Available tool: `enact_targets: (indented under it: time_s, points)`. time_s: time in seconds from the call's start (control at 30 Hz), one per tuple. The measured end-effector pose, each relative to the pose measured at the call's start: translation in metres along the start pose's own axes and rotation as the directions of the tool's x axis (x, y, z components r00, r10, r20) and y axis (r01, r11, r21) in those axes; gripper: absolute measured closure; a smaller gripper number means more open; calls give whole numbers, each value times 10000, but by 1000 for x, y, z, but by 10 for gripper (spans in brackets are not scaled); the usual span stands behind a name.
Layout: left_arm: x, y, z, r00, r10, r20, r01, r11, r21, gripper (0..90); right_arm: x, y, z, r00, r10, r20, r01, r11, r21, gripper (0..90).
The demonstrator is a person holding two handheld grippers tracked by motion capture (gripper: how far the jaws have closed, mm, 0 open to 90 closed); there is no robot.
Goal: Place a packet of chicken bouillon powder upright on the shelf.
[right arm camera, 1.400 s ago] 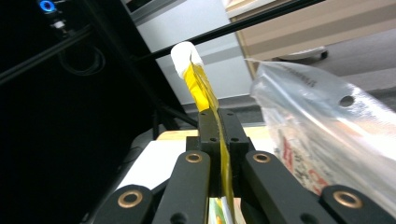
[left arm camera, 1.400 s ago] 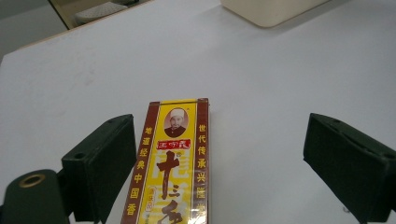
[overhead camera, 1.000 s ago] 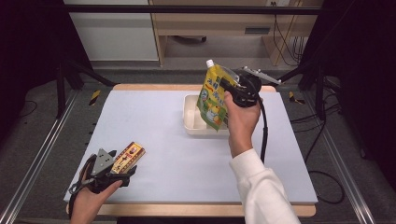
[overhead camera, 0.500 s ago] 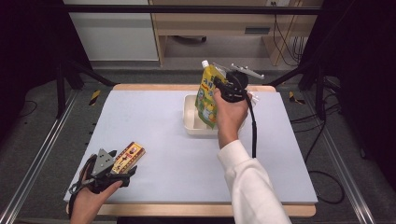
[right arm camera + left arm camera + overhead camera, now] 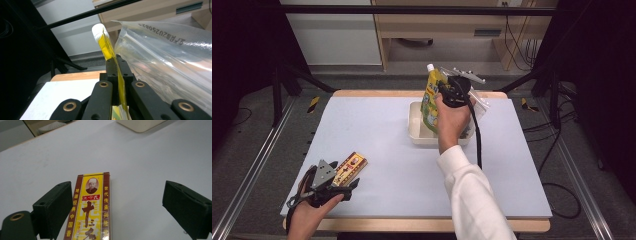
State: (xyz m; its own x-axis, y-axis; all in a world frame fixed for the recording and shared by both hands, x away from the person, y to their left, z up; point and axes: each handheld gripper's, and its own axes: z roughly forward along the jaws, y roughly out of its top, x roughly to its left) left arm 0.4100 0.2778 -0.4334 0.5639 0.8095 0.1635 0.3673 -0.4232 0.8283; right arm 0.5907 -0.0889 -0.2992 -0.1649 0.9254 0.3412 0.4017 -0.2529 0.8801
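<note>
Nearest to the person, the left gripper [image 5: 343,186] rests on the white mat [image 5: 377,130], at the near left corner, far from the tray [image 5: 416,131]. Its jaws stand wide open. A long red and yellow box [image 5: 89,207] lies flat on the mat between them, close beside one jaw but well apart from the other, so the box is not held. This hand and the box look the same as a second ago.

Farther off, near the back edge of the mat, sits the shallow white tray. The right gripper [image 5: 443,90] is above it. Its jaws are pinched tight on the thin edge of a yellow pouch [image 5: 432,102] with a white cap [image 5: 98,29]. The right gripper view shows the yellow seam squeezed between the two black jaws. A clear plastic bag [image 5: 170,60] hangs just beside the pouch on the right; the pictures do not show whether the jaws pinch it too.

What has changed is the right hand. A second ago it held the pouch more to the right of the tray. Now it has slid left and a little lower, so the bottom of the pouch hangs right over the tray, maybe just touching it.

That likely means the pouch is about to be set down in the tray. The grip is not let go yet, so that step is not done. The box probably waits its turn.
</note>
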Motion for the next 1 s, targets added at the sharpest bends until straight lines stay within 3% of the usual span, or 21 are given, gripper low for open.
enact_targets:
  time_s: [0.27, 0.67, 0.87, 1.0]
  points:
    - [0, 0, 0, 10000, 45, -3, -45, 10000, 7, 91, 3, -3, 3, 9995, -86, 290, 93, 9997, -229, 900]
    - [-1, 1, 1, 9999, 104, 25, -104, 9999, 29, 92, 4, -4, 9, 9999, -44, 142, 45, 10000, -31, 900]
    - [-1, 1, 0, 9999, 167, -16, -167, 9998, 63, 92, 8, -7, 12, 9995, 225, -239, -225, 9997, 8, 900]
    - [-1, 1, 0, 9998, 191, -47, -191, 9998, 30, 92, 9, -12, 14, 9983, 244, -531, -263, 9990, -350, 900]
